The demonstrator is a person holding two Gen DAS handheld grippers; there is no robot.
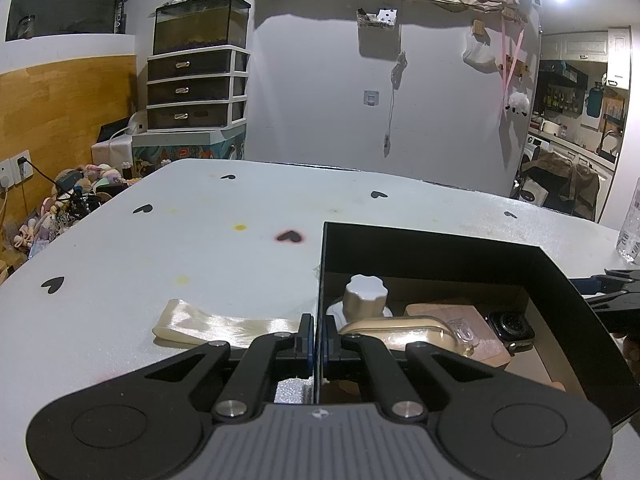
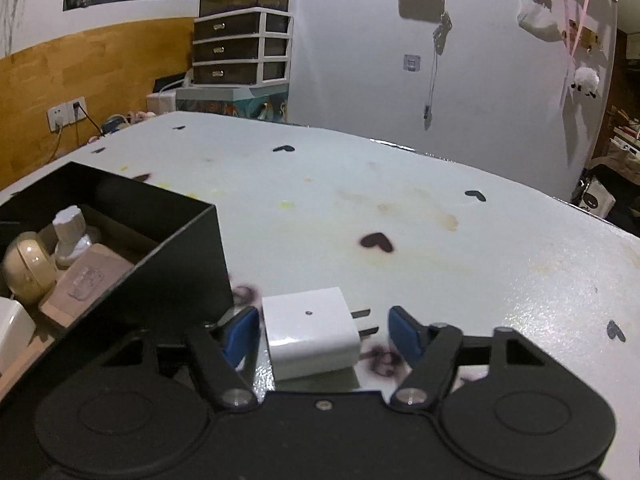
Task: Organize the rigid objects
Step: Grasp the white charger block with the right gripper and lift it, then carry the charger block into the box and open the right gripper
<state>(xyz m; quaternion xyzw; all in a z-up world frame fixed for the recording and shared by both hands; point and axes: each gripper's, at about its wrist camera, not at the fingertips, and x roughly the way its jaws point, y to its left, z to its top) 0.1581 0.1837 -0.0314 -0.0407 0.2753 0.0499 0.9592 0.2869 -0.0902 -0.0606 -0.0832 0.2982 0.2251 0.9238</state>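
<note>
An open black box stands on the white heart-patterned table. My left gripper is shut on the box's left wall, one pad on each side. Inside lie a white knob-capped bottle, a beige case, a pink flat item and a smartwatch. In the right wrist view a white charger plug lies on the table just right of the box, prongs pointing right. My right gripper straddles it, open, the right pad clear of the prongs.
A cream satin ribbon lies on the table left of the box. A clear bottle stands at the table's right edge. Beyond the far edge are a drawer unit and a white wall.
</note>
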